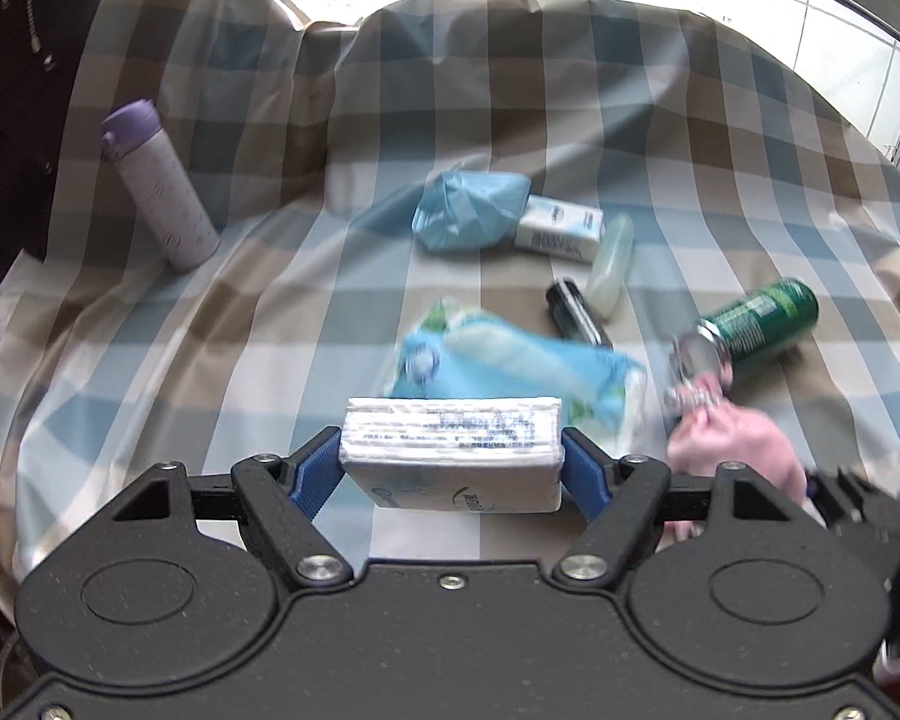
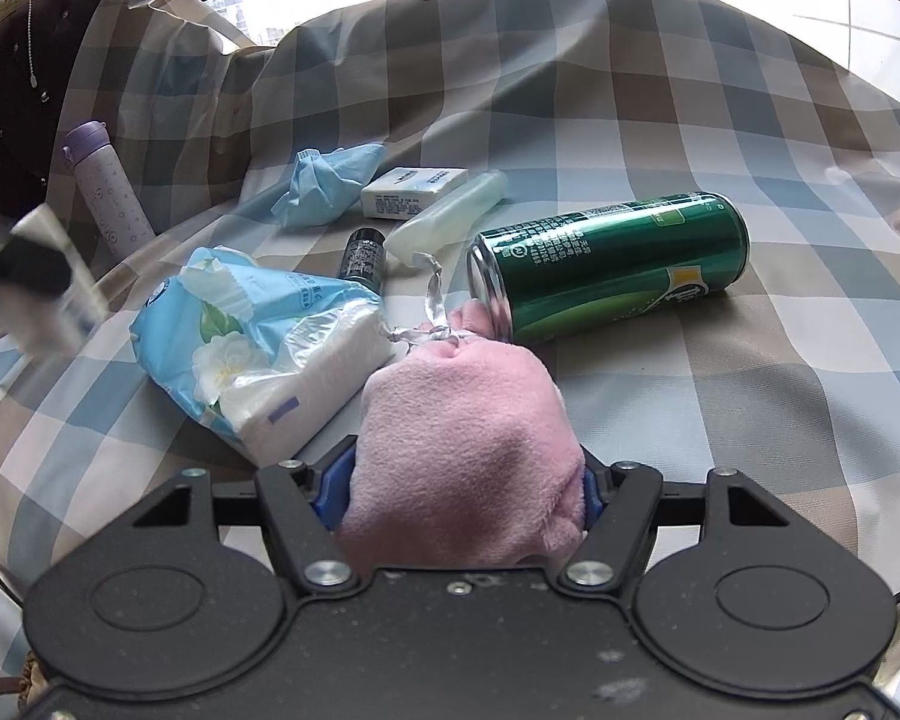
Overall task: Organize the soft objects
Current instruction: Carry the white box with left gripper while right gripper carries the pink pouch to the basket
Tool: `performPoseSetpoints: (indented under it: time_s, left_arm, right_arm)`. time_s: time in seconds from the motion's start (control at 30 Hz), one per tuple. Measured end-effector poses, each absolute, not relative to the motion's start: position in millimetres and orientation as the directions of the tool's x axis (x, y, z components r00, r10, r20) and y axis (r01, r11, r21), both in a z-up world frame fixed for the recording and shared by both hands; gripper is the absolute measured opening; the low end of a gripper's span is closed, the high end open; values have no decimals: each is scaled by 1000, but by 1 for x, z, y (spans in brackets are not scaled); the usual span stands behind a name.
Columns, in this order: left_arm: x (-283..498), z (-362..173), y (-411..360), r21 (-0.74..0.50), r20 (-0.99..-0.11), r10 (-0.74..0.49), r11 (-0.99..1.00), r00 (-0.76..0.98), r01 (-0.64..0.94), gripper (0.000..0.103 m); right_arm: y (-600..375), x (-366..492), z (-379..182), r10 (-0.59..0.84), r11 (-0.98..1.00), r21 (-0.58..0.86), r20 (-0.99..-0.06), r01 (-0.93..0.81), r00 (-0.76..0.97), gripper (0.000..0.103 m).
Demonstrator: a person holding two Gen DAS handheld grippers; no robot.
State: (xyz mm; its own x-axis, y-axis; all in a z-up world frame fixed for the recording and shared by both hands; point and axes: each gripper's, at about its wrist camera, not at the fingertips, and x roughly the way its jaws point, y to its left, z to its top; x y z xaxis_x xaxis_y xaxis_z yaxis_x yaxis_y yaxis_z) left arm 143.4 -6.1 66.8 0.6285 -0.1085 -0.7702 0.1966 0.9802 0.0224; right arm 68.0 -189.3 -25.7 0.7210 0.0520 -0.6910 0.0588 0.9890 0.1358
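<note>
Left claw (image 1: 452, 461) pinches one tissue pack (image 1: 450, 450); right claw (image 2: 465, 489) one pink cloth (image 2: 462, 450).

Left claw (image 1: 453, 462) clamped on its load — right claw (image 2: 465, 480) likewise.

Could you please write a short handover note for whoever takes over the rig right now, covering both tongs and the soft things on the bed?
Left tongs: shut on a white tissue pack, held above the checked bedspread.
Right tongs: shut on the pink plush bundle, which lies low, next to the green can.
Still lying loose: the blue-wrapped tissue bag, the crumpled blue cloth and a second small white pack.
Hard things among them: the can, a black tube, a translucent case, a purple flask.
Done: two soft items gripped. Left: group all the soft ones together; no collecting spot is visible.
</note>
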Motion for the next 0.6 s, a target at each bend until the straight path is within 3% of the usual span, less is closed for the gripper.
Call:
performPoseSetpoints:
  time_s: [0.6]
  left_arm:
    - [27, 21, 34, -50, -866, -120, 987, 486, 153, 71]
  right_arm:
    - [-190, 36, -6, 75, 987, 160, -575, 22, 815, 60]
